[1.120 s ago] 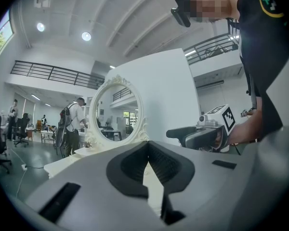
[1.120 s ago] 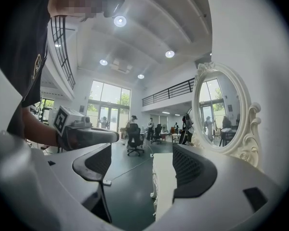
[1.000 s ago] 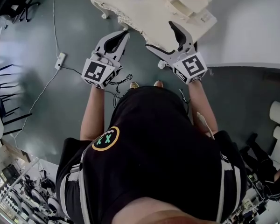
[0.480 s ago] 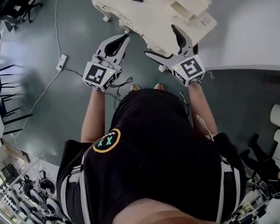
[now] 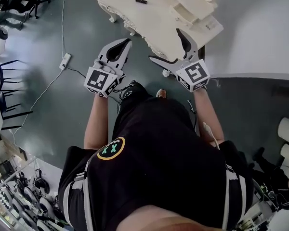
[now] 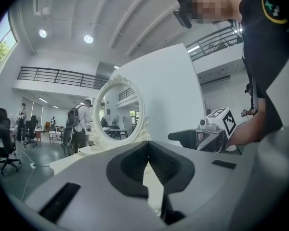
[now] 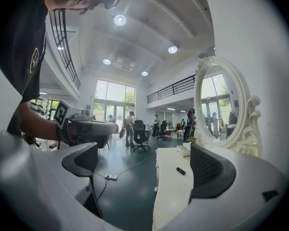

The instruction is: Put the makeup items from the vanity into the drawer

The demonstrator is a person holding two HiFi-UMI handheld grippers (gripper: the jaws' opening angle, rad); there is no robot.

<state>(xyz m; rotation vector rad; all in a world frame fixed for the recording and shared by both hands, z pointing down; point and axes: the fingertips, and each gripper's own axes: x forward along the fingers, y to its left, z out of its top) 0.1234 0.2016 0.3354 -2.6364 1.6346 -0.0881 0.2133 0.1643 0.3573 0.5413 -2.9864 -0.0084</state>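
Observation:
A small black makeup stick (image 5: 141,1) lies on the cream vanity top (image 5: 135,13); the right gripper view shows the stick (image 7: 181,171) lying alone on the tabletop. My right gripper (image 5: 168,46) hovers at the vanity's near edge, jaws wide open, nothing between them (image 7: 139,170). To its left, over the floor and short of the table, my left gripper (image 5: 124,44) is shut and empty, its pads (image 6: 149,153) meeting at the tips. An oval mirror (image 7: 220,105) stands at the back of the vanity.
A raised cream box section (image 5: 195,6) sits on the vanity near the mirror. A power strip (image 5: 63,60) and cable lie on the dark floor to the left. Office chairs (image 5: 9,4) stand far left. A white wall (image 5: 260,28) is to the right.
Both grippers have shifted slightly along the vanity's near edge. The right jaws stand a little wider than a second ago. The black stick has not moved.

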